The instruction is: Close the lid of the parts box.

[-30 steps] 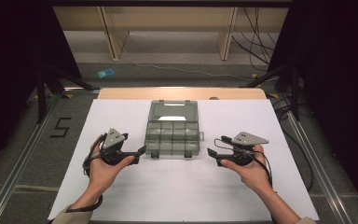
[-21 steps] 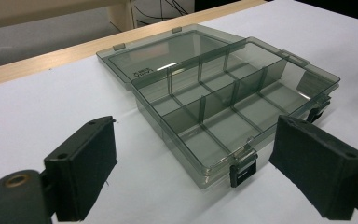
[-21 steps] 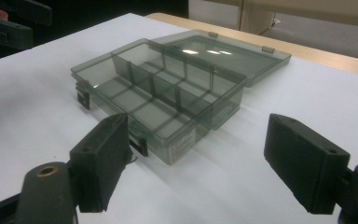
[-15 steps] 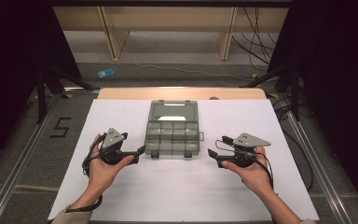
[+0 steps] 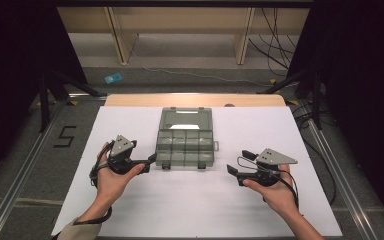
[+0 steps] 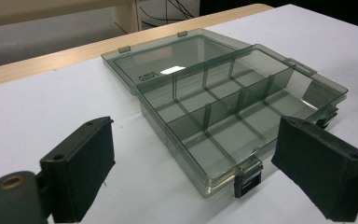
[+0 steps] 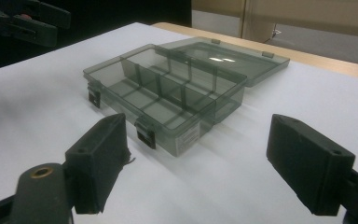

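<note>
A smoky grey transparent plastic organiser box (image 5: 185, 145) is lying open in the middle of the white-covered table (image 5: 130, 210), its lid (image 5: 185, 118) folded flat on the far side and its divided compartments showing nothing in them. The box is sitting square to the person, probably so both hands can reach it evenly.

The left tongs (image 5: 151, 161) are pointing at the near left corner of the box, just beside it, with jaws spread wide and holding nothing; in the left gripper view the black front latch (image 6: 247, 182) is sitting between the jaws. The right tongs (image 5: 236, 166) are waiting well apart from the box's right side, likewise wide open and empty.

Compared with a second ago, the left tongs are sitting slightly closer to the box corner, while the right tongs and the box are lying much as before.
</note>
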Demonstrator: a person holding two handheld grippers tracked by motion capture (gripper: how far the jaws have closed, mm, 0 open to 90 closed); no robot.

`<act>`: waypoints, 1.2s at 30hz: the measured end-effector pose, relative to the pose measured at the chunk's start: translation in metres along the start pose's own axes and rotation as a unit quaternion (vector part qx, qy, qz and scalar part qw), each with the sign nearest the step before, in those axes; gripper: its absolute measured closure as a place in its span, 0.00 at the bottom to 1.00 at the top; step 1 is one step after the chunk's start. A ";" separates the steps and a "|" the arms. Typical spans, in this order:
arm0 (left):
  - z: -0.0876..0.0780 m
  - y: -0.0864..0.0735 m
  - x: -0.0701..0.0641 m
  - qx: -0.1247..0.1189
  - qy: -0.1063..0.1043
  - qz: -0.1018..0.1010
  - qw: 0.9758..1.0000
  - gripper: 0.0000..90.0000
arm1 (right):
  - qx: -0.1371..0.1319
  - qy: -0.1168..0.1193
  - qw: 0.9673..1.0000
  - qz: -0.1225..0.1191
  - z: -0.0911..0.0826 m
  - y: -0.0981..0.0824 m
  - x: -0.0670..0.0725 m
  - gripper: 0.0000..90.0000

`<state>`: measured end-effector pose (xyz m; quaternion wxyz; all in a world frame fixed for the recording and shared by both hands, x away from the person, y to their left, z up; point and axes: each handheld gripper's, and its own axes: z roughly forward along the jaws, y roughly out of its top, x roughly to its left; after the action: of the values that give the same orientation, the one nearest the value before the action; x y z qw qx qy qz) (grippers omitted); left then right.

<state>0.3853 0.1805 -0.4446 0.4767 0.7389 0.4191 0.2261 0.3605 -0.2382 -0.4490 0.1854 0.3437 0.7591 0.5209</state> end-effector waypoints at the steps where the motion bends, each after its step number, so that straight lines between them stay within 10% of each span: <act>1: 0.000 0.000 -0.001 0.001 -0.001 -0.001 1.000 0.13 | -0.003 -0.001 1.000 0.001 0.000 0.000 0.000 0.24; 22: 0.001 0.001 0.000 0.003 0.001 0.004 1.000 0.14 | -0.007 0.005 1.000 -0.007 0.005 0.000 0.005 0.23; 36: 0.032 0.029 0.015 0.012 0.012 -0.012 1.000 0.19 | 0.018 0.002 1.000 0.003 0.002 0.001 0.007 0.23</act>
<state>0.4287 0.1712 -0.4343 0.4650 0.7367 0.4369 0.2240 0.3576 -0.2316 -0.4482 0.1759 0.3479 0.7680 0.5082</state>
